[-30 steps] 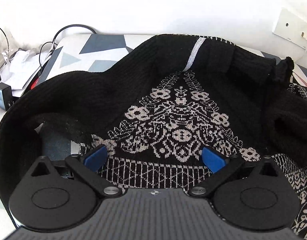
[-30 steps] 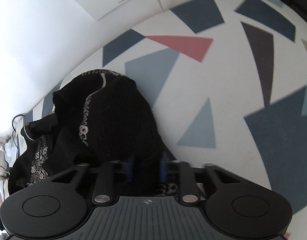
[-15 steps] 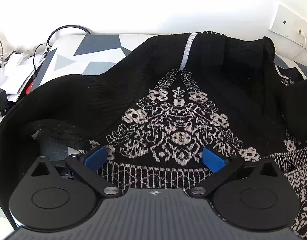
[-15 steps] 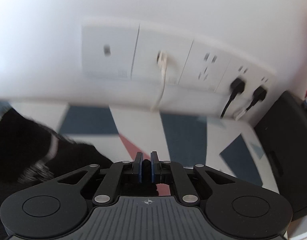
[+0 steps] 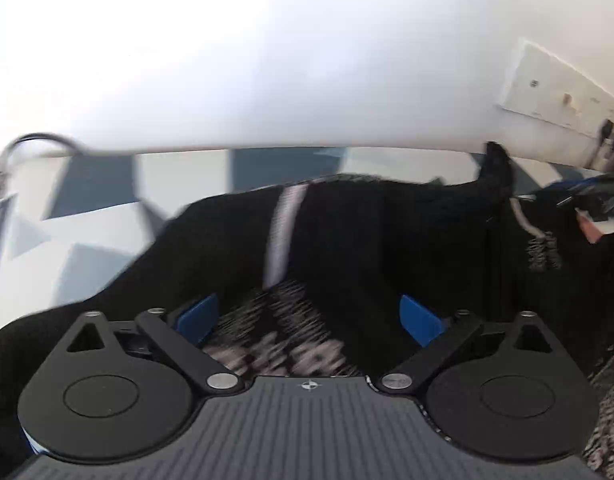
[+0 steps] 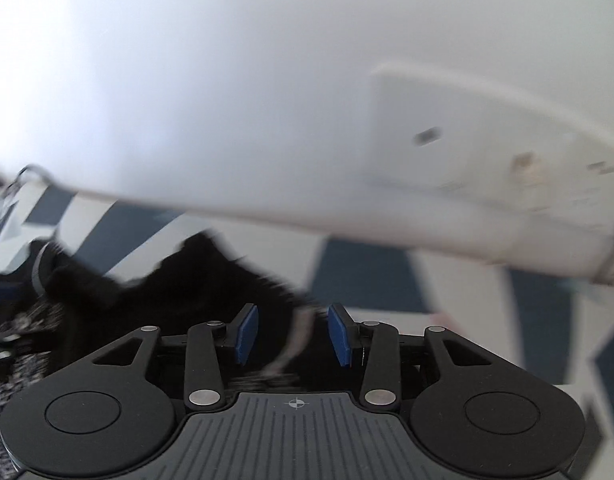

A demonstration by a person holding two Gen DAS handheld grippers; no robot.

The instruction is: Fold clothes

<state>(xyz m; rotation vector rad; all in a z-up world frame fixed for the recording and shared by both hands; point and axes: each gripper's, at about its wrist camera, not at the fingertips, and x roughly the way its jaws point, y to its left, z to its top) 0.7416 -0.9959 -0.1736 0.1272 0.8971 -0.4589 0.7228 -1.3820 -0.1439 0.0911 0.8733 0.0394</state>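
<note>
Patterned tabletop (image 5: 87,240) w/ black sweater (image 5: 387,240); blurred.

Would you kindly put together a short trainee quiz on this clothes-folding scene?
1. True or false: the sweater is plain red.
2. What is mounted on the wall? A) socket plates B) a clock C) a mirror
3. Are the jaws of the right gripper pressing on the sweater?
Key: 1 false, it is black with a white pattern. 2 A. 3 No: the jaws stand apart, having just been opening, and the fabric between them is not pinched.
</note>
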